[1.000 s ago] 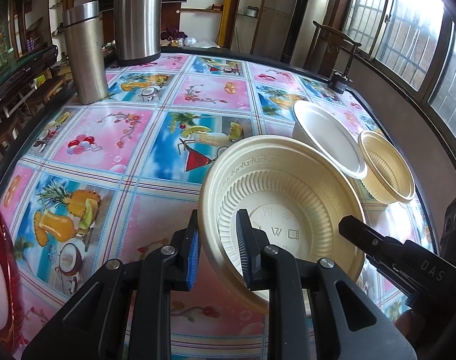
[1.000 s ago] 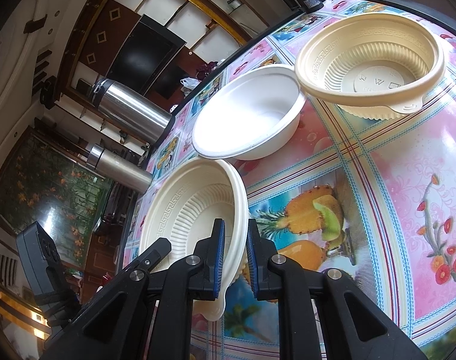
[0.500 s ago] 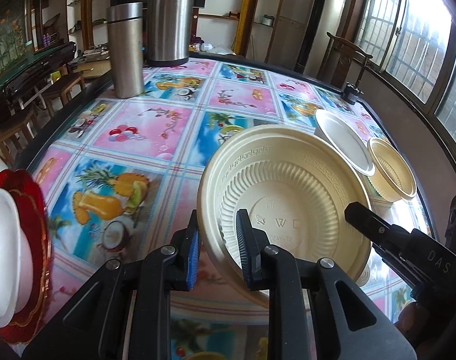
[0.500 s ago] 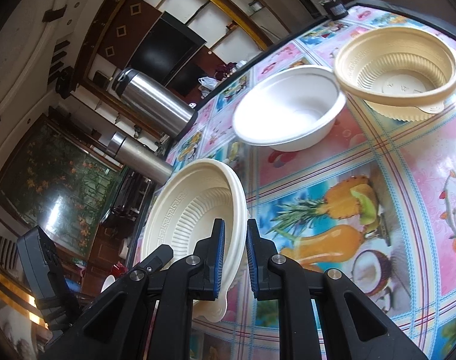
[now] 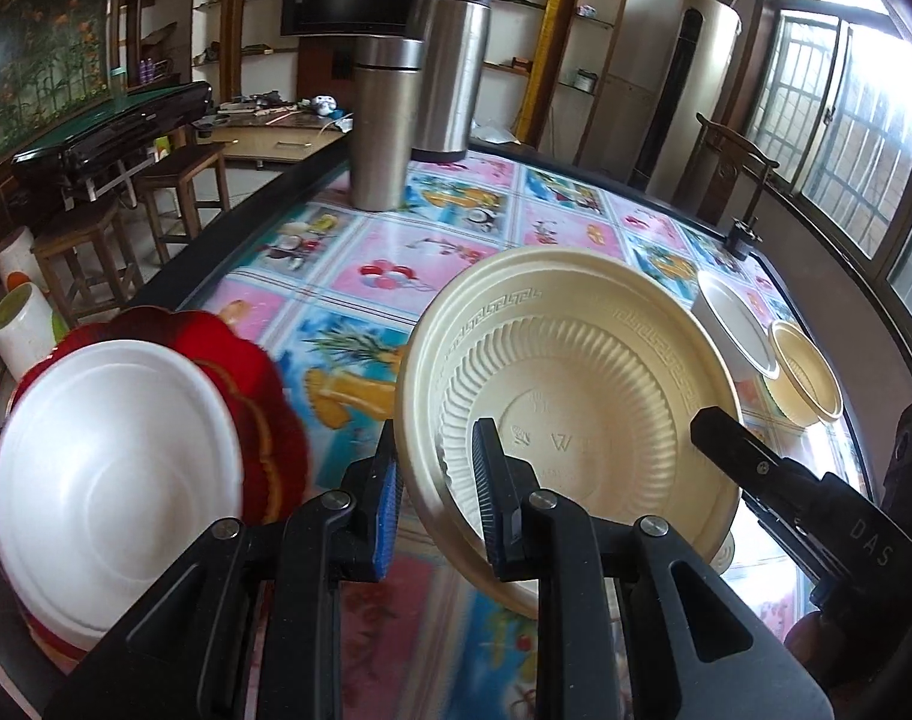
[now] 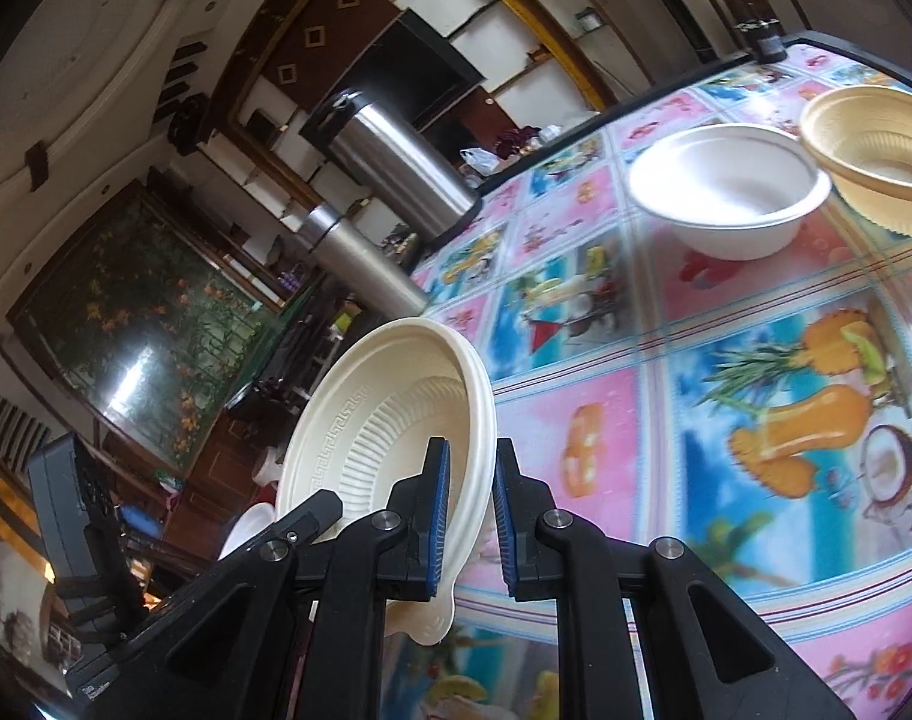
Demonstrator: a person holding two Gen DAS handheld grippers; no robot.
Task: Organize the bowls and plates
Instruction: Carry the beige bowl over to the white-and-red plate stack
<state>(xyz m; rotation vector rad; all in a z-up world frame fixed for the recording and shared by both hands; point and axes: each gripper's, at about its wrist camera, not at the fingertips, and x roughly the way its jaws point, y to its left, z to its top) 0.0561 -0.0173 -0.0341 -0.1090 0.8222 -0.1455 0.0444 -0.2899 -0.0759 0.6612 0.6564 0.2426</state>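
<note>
Cream ribbed bowl (image 5: 576,396) carried two-handed over the table (image 5: 432,252)
left gripper (image 5: 435,504) and right gripper (image 6: 469,510) both clamp its rim, probably heading for the white plate (image 5: 108,468) stack

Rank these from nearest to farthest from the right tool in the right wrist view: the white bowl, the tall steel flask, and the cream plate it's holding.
1. Cream plate, clamped by its rim in the right tool, just left of centre.
2. White bowl, standing on the table, upper right.
3. Tall steel flask, at the table's far edge, upper left of centre.
</note>
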